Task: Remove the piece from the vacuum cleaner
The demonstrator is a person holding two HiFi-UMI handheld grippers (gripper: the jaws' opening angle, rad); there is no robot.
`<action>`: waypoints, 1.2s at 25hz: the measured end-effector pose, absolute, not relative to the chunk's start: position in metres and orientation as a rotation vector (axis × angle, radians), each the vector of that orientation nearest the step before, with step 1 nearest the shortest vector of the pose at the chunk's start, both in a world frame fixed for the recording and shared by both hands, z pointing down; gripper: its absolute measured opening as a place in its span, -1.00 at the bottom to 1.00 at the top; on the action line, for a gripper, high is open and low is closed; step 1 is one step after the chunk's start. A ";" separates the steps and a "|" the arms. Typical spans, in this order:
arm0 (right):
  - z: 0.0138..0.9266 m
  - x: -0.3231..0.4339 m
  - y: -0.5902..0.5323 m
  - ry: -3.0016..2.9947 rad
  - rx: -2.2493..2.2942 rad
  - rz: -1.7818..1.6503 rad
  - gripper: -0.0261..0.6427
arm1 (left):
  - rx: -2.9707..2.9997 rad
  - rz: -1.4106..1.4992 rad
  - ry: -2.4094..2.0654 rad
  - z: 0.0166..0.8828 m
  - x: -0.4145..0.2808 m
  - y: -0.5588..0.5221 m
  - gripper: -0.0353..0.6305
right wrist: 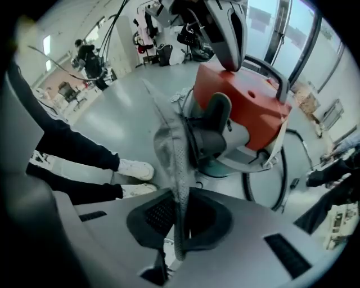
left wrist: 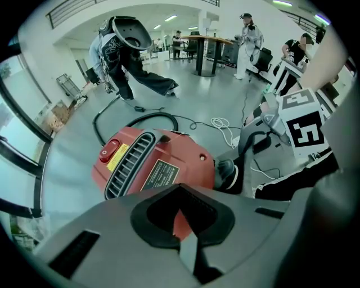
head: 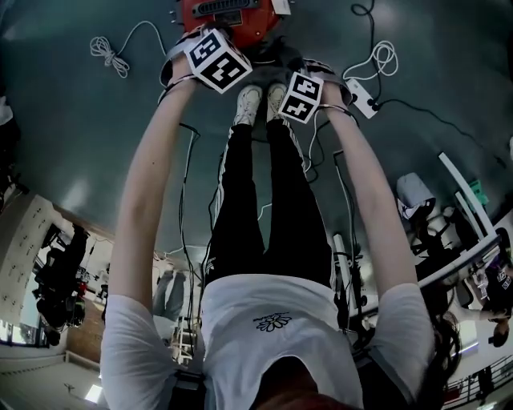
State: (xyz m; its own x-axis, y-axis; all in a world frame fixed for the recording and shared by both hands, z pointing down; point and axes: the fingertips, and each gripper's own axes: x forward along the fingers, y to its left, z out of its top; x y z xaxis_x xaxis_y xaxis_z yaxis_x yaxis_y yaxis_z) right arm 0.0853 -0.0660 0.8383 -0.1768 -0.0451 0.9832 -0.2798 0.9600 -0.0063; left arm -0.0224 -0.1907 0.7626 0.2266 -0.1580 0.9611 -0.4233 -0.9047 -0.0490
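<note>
1. Head view: vacuum on the floor, top centre, just past the shoes. Left gripper sits over its near edge. Right gripper is just to the right and lower in frame.
2. Left gripper view: left gripper jaws pressed together, nothing between. Red vacuum mid-frame, dark fitting on its right end.
3. Right gripper view: right gripper jaws blur into one narrow strip, together, nothing visibly pinched. The strip's tip overlaps the fitting at centre; contact unclear.

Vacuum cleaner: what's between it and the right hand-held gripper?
A grey mesh-textured piece bridges it, from between the right hand-held gripper's jaws to the vacuum cleaner's front; right gripper view shows it.
</note>
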 end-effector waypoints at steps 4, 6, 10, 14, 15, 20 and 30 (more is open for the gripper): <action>0.840 0.085 -0.066 -1.732 0.289 0.185 -0.85 | 2.240 1.786 -0.494 0.762 -0.021 -0.189 -0.88; 0.841 0.083 -0.057 -1.743 0.278 0.187 -0.85 | 2.229 1.789 -0.488 0.763 -0.020 -0.190 -0.88; 0.842 0.076 -0.036 -1.778 0.315 0.223 -0.85 | 2.222 1.788 -0.499 0.764 -0.020 -0.188 -0.88; 0.843 0.068 -0.031 -1.788 0.298 0.217 -0.85 | 2.189 1.804 -0.529 0.766 -0.021 -0.194 -0.88; 0.843 0.067 -0.029 -1.788 0.281 0.209 -0.85 | 2.186 1.822 -0.537 0.767 -0.020 -0.196 -0.88; 0.845 0.063 -0.029 -1.774 0.237 0.169 -0.85 | 2.190 1.775 -0.504 0.768 -0.021 -0.199 -0.88; 0.848 0.057 -0.023 -1.727 0.223 0.102 -0.85 | 2.175 1.722 -0.553 0.767 -0.022 -0.196 -0.88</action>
State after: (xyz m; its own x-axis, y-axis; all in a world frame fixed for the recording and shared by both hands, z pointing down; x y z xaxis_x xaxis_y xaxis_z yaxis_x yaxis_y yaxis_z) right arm 0.0568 -0.0229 0.8482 -0.1534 -0.0908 0.9840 -0.2064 0.9767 0.0580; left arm -0.0216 -0.1956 0.7669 0.2024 -0.1060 0.9735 -0.4805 -0.8770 0.0044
